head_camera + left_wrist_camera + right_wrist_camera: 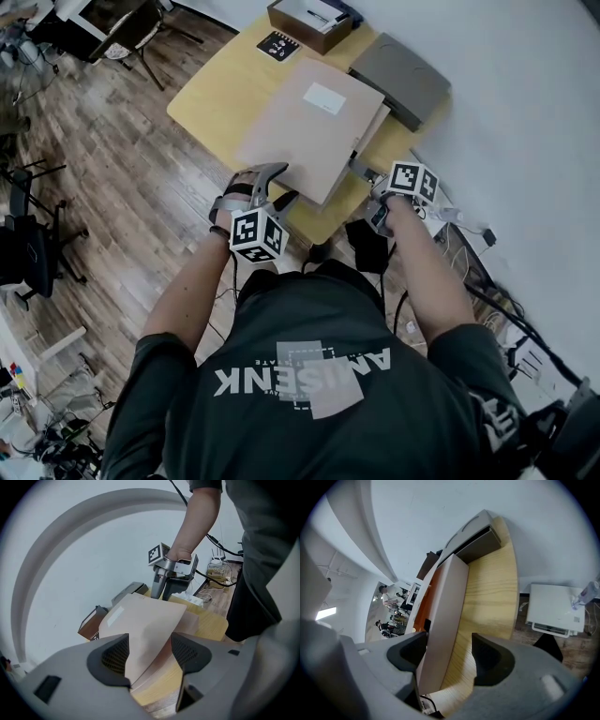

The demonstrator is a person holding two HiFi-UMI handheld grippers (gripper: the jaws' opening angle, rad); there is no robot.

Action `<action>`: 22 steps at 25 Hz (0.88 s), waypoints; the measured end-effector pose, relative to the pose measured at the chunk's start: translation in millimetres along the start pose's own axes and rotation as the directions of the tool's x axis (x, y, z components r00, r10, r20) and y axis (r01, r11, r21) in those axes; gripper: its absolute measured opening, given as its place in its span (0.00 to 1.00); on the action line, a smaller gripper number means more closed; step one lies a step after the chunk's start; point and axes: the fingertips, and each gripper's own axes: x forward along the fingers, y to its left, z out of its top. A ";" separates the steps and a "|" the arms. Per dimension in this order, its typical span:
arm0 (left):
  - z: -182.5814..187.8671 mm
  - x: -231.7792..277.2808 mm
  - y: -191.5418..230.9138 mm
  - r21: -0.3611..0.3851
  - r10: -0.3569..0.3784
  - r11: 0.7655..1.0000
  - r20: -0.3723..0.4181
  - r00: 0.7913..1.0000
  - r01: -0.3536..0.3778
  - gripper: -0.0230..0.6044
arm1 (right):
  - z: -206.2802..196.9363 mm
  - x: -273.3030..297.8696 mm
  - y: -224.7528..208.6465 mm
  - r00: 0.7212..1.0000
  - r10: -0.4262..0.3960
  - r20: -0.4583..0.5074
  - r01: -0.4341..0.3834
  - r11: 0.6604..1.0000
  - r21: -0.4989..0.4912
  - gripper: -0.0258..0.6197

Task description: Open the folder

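**Straddling the folder, neither gripper clamped**

Folder (314, 127) sits on the wooden table (217, 89), cover bowed up at the near corner. Left gripper (149, 657): jaws wide apart, cover corner between them, not pinched. Right gripper (449, 656): jaws apart around the folder's near right edge, with a gap at one pad.

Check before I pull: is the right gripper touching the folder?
Cannot tell. The right gripper view shows the folder between the right gripper's jaws, close to one pad; contact isn't plain.

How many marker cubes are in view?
2. One cube on the left tool, at the folder's near corner; the other cube on the right tool, at its right edge.
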 end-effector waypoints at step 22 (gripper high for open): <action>21.2 -22.0 47.5 -0.249 0.363 0.910 0.089 0.928 -0.332 0.32 | 1.8 4.2 2.4 1.000 0.000 -0.010 -0.001 0.999 -0.054 0.49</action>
